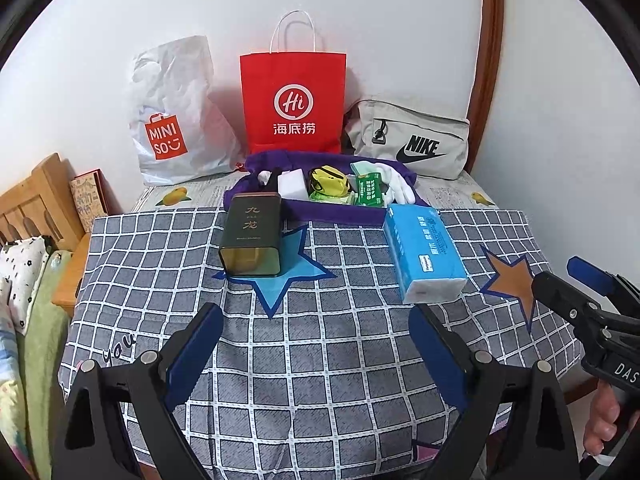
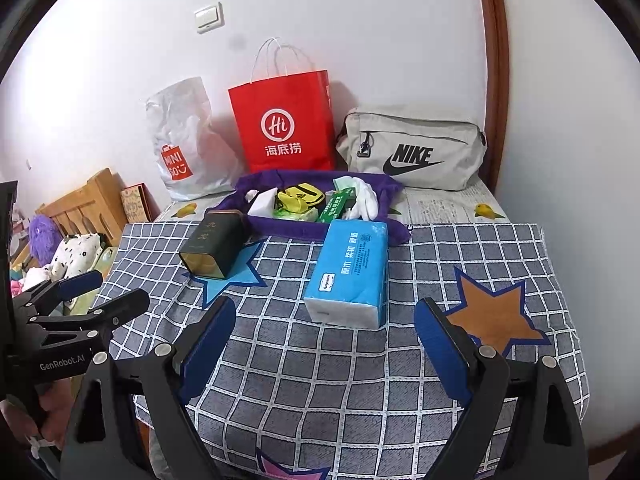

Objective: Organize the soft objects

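Note:
A blue tissue pack [image 1: 425, 253] [image 2: 349, 270] lies on the checked cloth, in front of a purple fabric tray [image 1: 340, 214] [image 2: 280, 229]. The tray holds a white sponge [image 1: 292, 187], a yellow pouch [image 1: 329, 179] [image 2: 300, 197], green packets [image 1: 370, 192] [image 2: 335, 205] and white gloves [image 1: 396, 184] [image 2: 366, 200]. A dark green tin [image 1: 251, 235] [image 2: 212, 249] lies on its side at the tray's left. My left gripper [image 1: 316, 338] is open and empty above the cloth. My right gripper [image 2: 326, 330] is open and empty, just short of the tissue pack.
A white Miniso bag [image 1: 176, 120] [image 2: 184, 148], a red paper bag [image 1: 294, 102] [image 2: 284, 124] and a grey Nike bag [image 1: 416, 142] [image 2: 412, 148] stand along the wall. A wooden bed frame [image 1: 36, 200] [image 2: 84, 208] with bedding is at the left. The table edge is near me.

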Available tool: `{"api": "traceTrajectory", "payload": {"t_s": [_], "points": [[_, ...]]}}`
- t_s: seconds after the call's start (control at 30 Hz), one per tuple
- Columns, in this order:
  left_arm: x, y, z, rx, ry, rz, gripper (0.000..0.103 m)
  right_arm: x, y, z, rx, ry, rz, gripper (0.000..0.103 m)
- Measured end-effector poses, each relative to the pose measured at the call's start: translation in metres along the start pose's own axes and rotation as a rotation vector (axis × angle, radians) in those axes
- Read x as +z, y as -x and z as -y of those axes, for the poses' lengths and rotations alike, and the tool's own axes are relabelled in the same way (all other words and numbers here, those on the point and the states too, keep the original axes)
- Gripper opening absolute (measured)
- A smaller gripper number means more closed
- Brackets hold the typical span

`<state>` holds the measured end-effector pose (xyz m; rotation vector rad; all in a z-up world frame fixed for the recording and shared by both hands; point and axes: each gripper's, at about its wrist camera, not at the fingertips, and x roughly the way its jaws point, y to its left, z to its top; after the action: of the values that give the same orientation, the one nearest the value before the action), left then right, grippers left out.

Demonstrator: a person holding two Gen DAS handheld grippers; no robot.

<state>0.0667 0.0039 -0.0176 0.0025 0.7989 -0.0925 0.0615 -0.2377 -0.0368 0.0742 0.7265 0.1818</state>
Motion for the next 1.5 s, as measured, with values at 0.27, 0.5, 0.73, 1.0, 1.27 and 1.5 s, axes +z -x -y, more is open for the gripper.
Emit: {"api": "traceTrajectory", "payload": {"t_s": [0.27, 0.5, 0.73, 1.0, 1.27, 1.5], "points": [[-0.0003, 0.0033, -0.0002, 0.000, 0.006, 0.004, 0.094, 0.0005, 0.0008, -0.0016, 0.003, 0.004, 0.002, 0.090], [-0.0001, 0.0052, -0.0015, 0.001, 0.009, 0.003, 0.094, 0.0006, 0.0004, -0.0025, 0.004, 0.005, 0.000, 0.090], [0.0004, 0.0054, -0.0013, 0.001, 0.010, 0.003, 0.094, 0.0005, 0.0009, -0.0026, 0.006, 0.005, 0.000, 0.090], [-0.0001, 0.0060, -0.0015, 0.002, 0.010, 0.003, 0.094, 0.0007, 0.0009, -0.0024, 0.005, 0.005, 0.001, 0.090], [0.0003, 0.0065, -0.0012, 0.002, 0.008, 0.004, 0.094, 0.0007, 0.0019, -0.0019, 0.006, 0.008, 0.000, 0.090], [0.0003, 0.0071, -0.0009, 0.004, 0.009, 0.004, 0.094, 0.0014, 0.0019, -0.0015, 0.006, 0.011, 0.001, 0.090]]}}
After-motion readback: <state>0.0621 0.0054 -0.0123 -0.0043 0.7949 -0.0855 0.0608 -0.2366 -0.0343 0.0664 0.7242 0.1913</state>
